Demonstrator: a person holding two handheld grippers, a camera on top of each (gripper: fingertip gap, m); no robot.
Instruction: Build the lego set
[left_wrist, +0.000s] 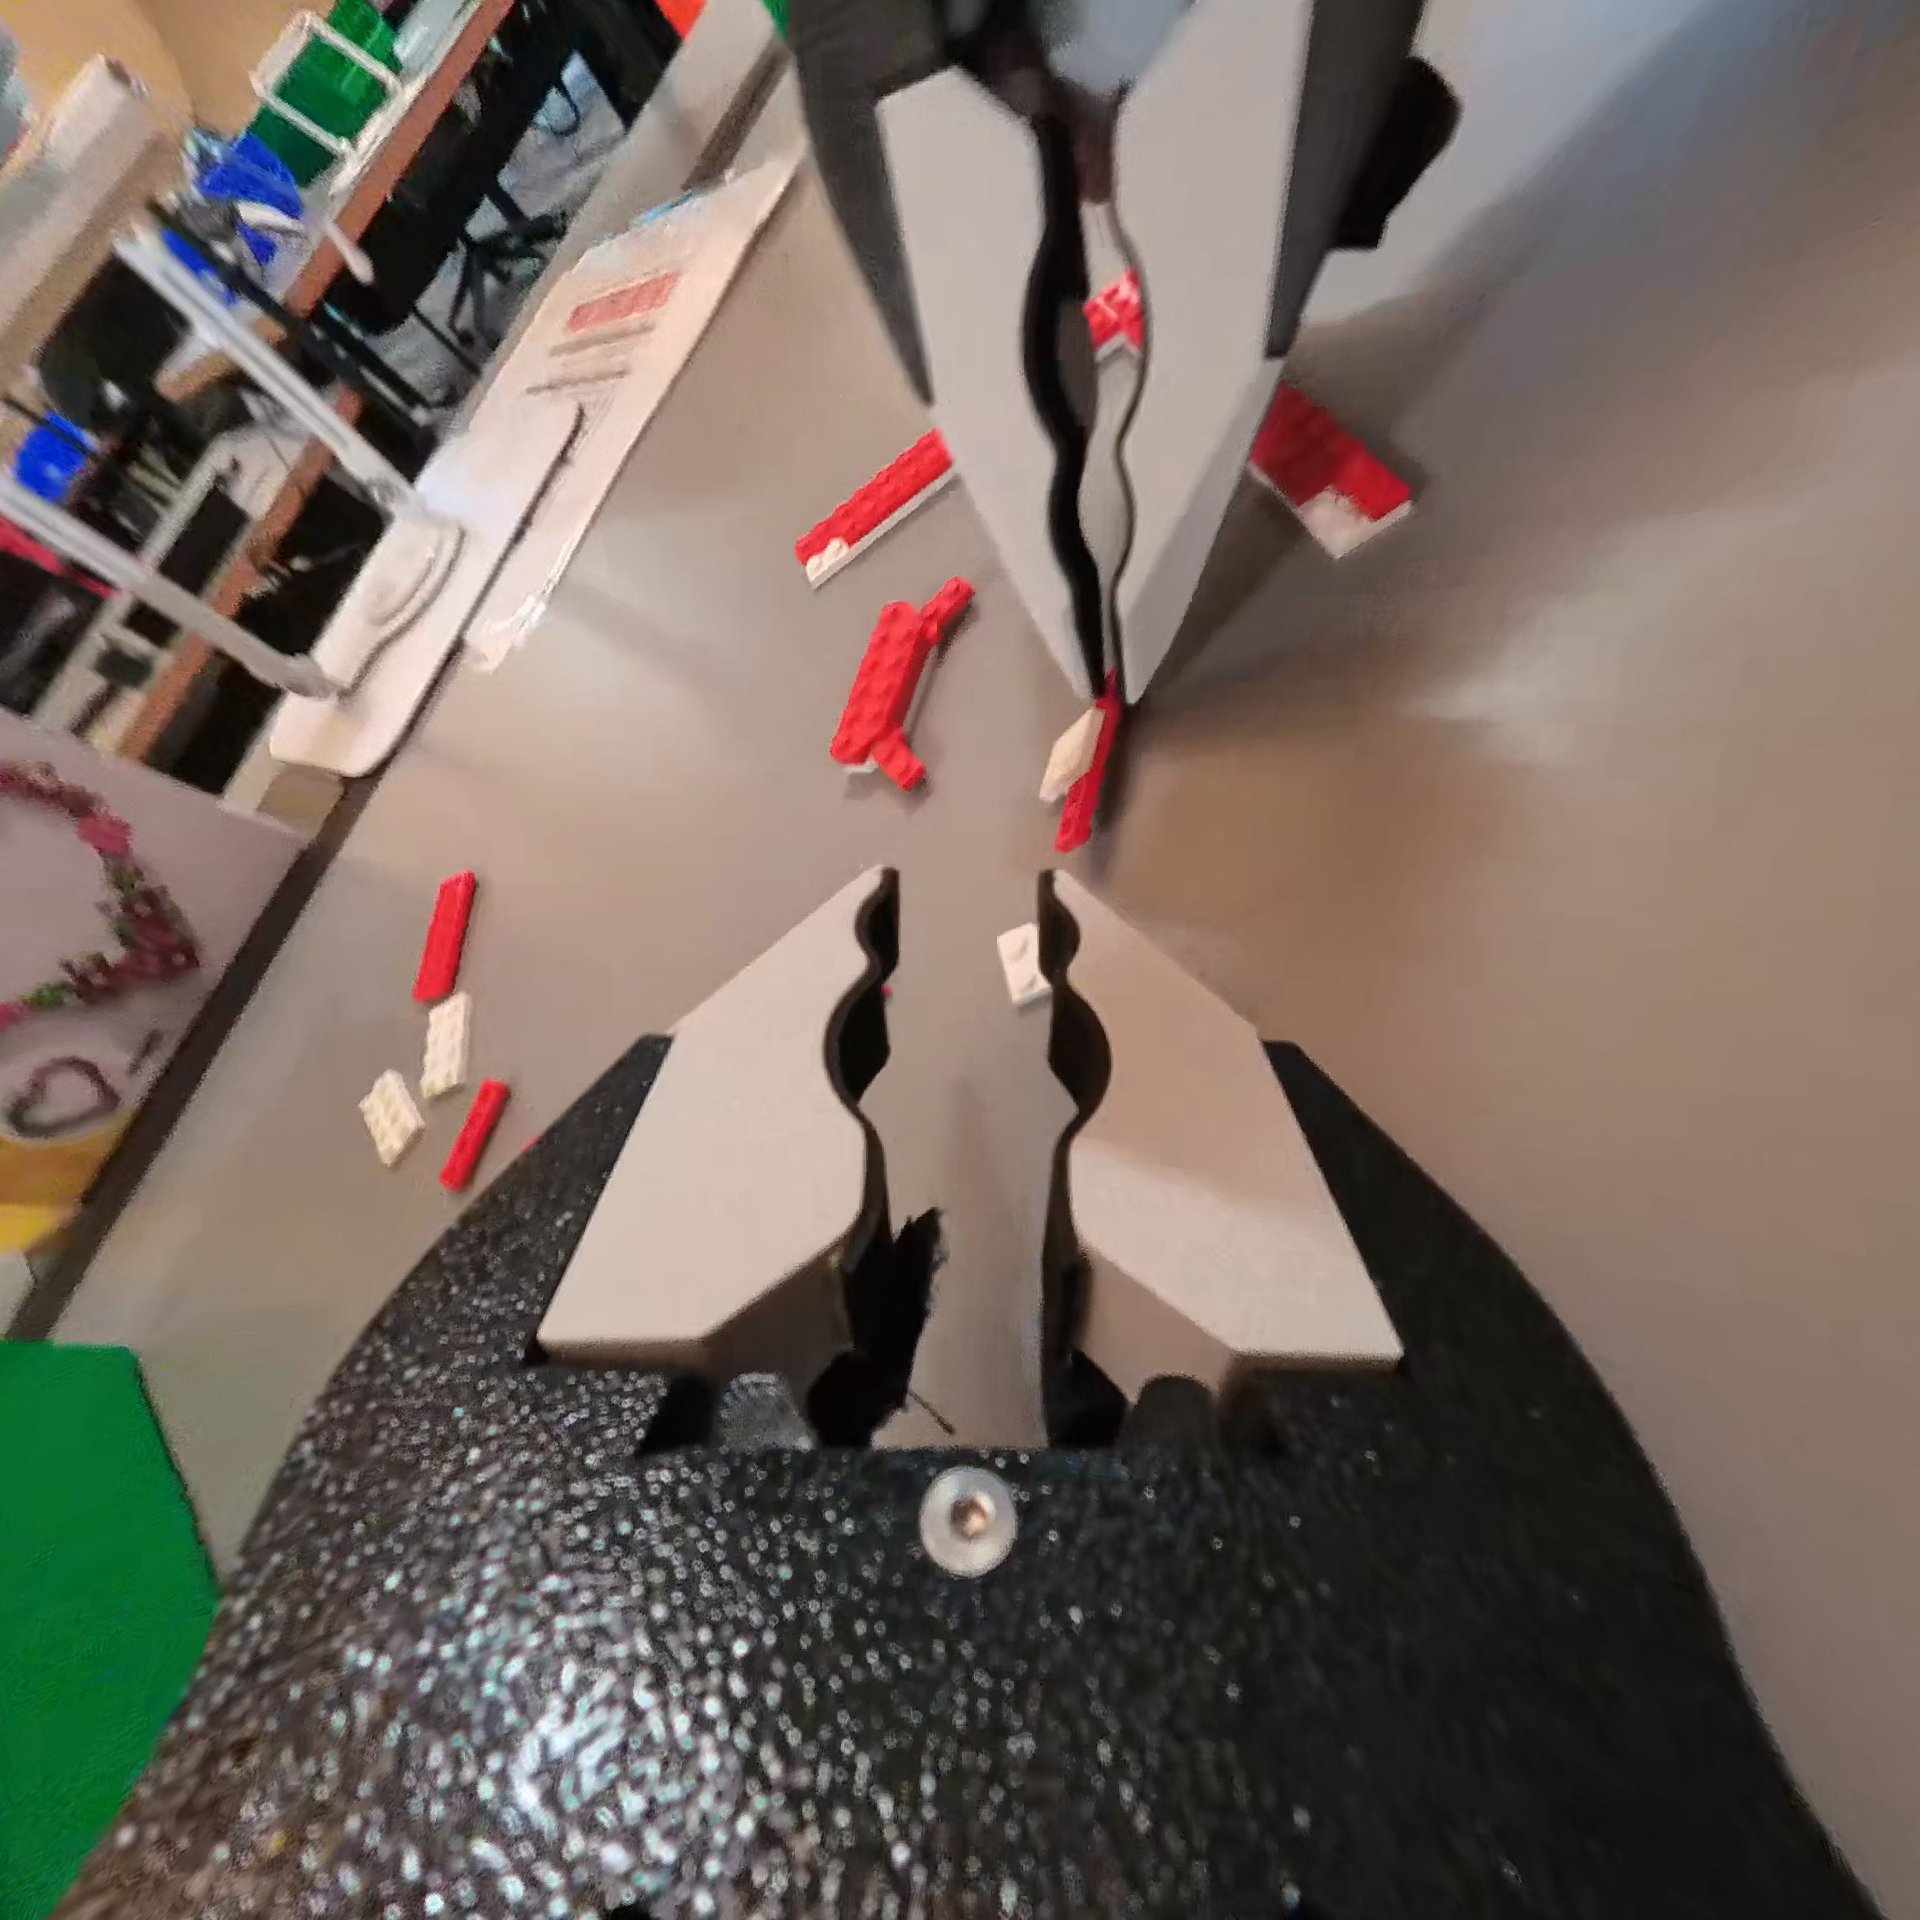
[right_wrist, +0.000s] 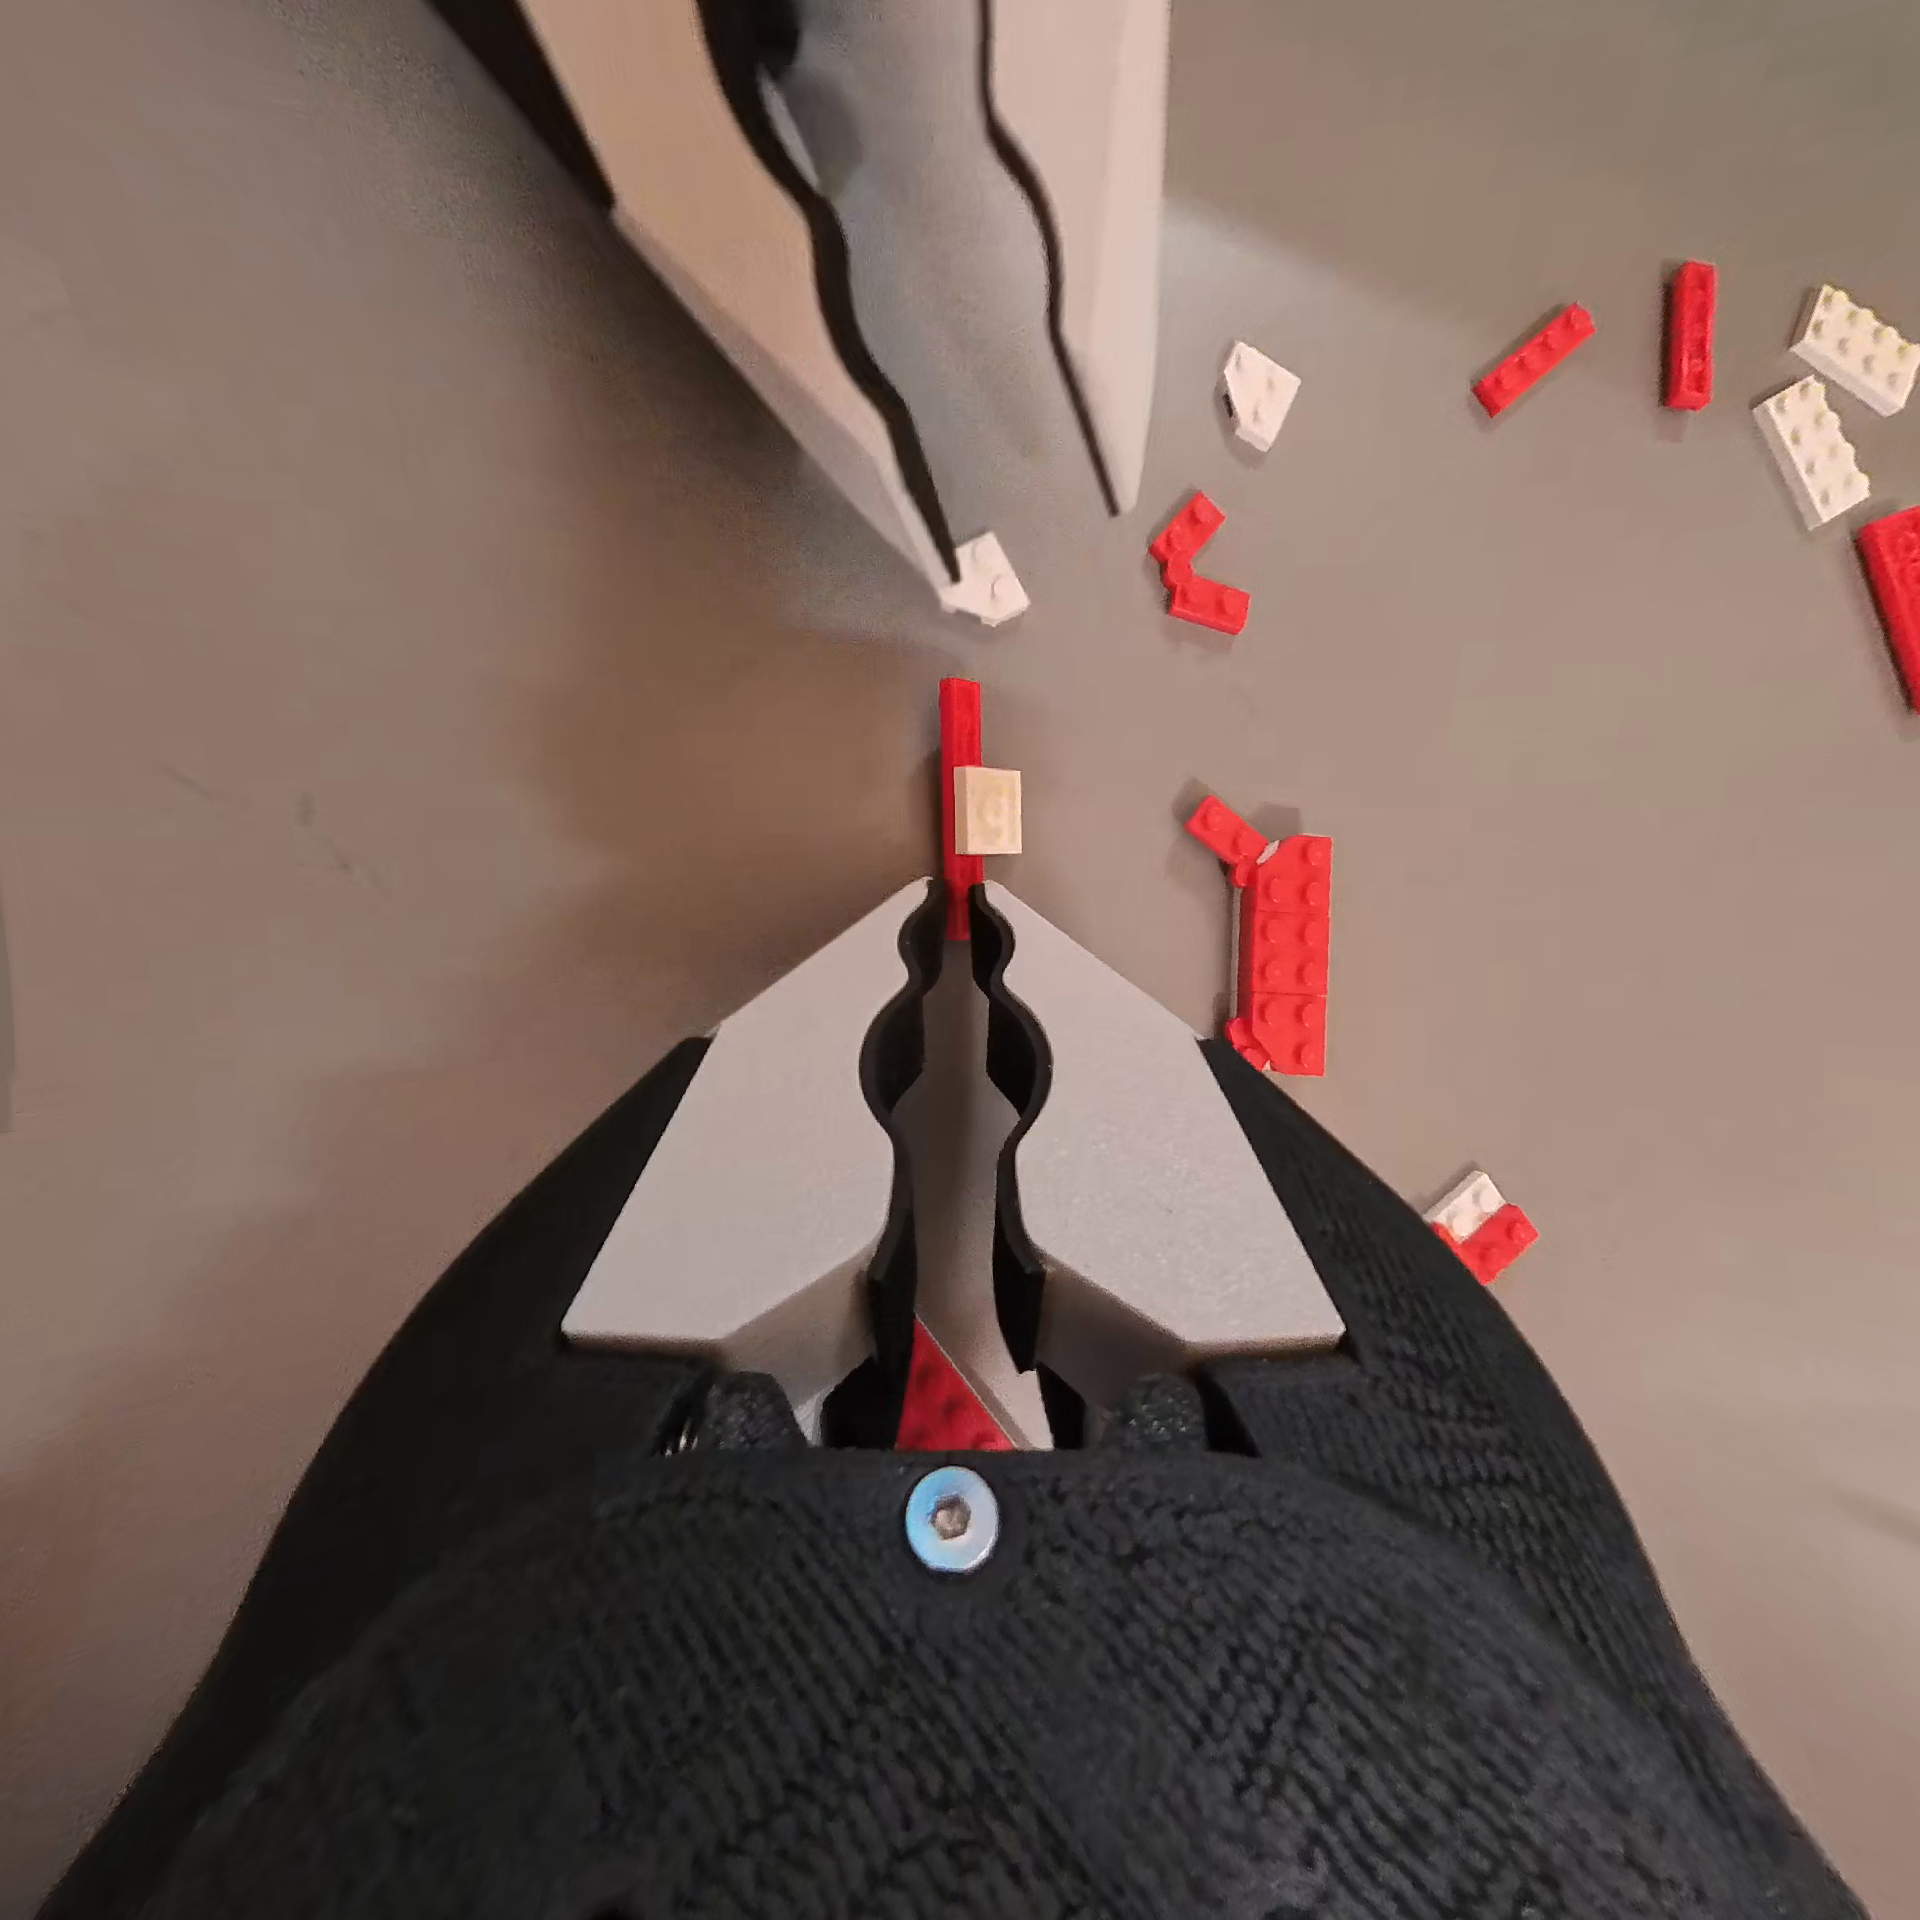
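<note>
My right gripper (right_wrist: 954, 894) is shut on the edge of a thin red plate (right_wrist: 958, 769), which has a small white plate (right_wrist: 987, 812) stuck on its side. It holds the plate upright over the grey table (right_wrist: 416, 727). In the left wrist view this gripper (left_wrist: 1101, 686) comes down from the top with the red plate (left_wrist: 1086, 779). My left gripper (left_wrist: 966, 894) is open and empty just in front of that plate. A loose small white plate (left_wrist: 1023, 966) lies on the table next to one of its fingertips. It also shows in the right wrist view (right_wrist: 987, 582), beside the left gripper (right_wrist: 1029, 535).
A red plate assembly (right_wrist: 1288, 951), a red angled piece (right_wrist: 1195, 566), a white wedge plate (right_wrist: 1259, 393) and loose red and white plates (right_wrist: 1813, 447) lie to the right. Red-and-white strips (left_wrist: 873, 509), an instruction sheet (left_wrist: 613, 343) and a green baseplate (left_wrist: 83, 1558) show in the left wrist view.
</note>
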